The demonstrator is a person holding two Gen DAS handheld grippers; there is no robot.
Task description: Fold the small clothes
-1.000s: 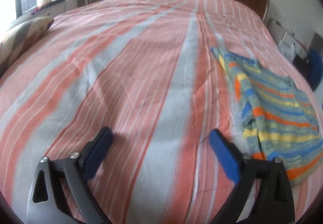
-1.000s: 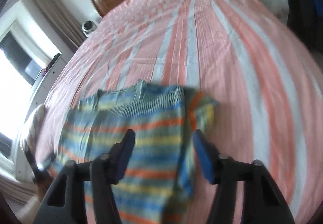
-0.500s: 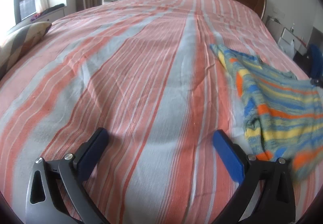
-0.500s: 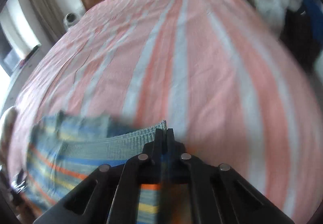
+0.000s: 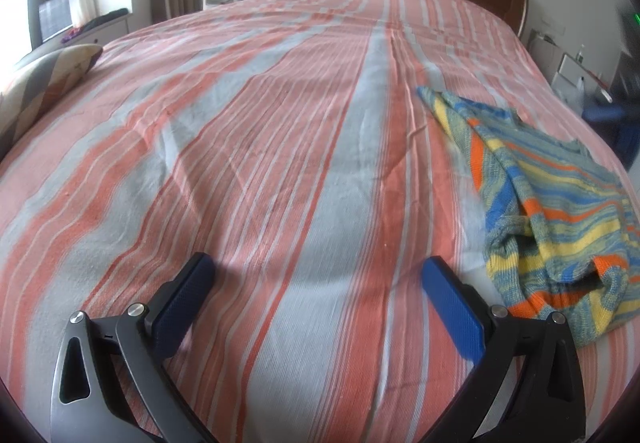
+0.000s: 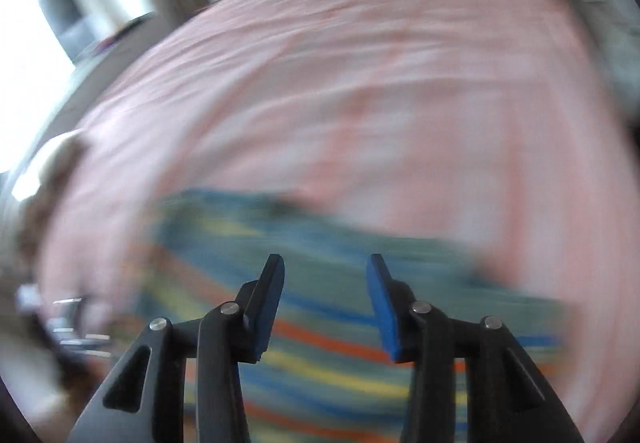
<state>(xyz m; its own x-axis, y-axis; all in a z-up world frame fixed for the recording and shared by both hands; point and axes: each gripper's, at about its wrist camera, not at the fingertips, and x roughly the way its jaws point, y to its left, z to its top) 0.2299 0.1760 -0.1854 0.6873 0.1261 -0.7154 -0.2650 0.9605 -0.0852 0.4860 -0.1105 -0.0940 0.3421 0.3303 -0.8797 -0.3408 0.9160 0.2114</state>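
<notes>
Striped knit top lies at the right edge of the left wrist view, on the bedspread, partly folded, layers doubled over, a loose bunched fold at lower right. Left gripper at bottom centre, jaws spread wide, nothing between them, over bare bedspread just left of the top, not touching it. Right wrist view heavily blurred: right gripper at bottom centre, jaws parted with a clear gap and nothing held; the top fills the lower half beneath it. Whether the pads touch the knit, cannot tell. Handling, as judged: light, soft, stretchy knit; will sag and drape when lifted, little risk of damage, not slippery against the woven bedspread, so dragging may rumple both. Layers may separate if pinched through only one. Best hold looks to be the ribbed hem or a doubled edge, taking both layers; the bunched lower-right fold needs smoothing. Pillow at left edge, well apart.
</notes>
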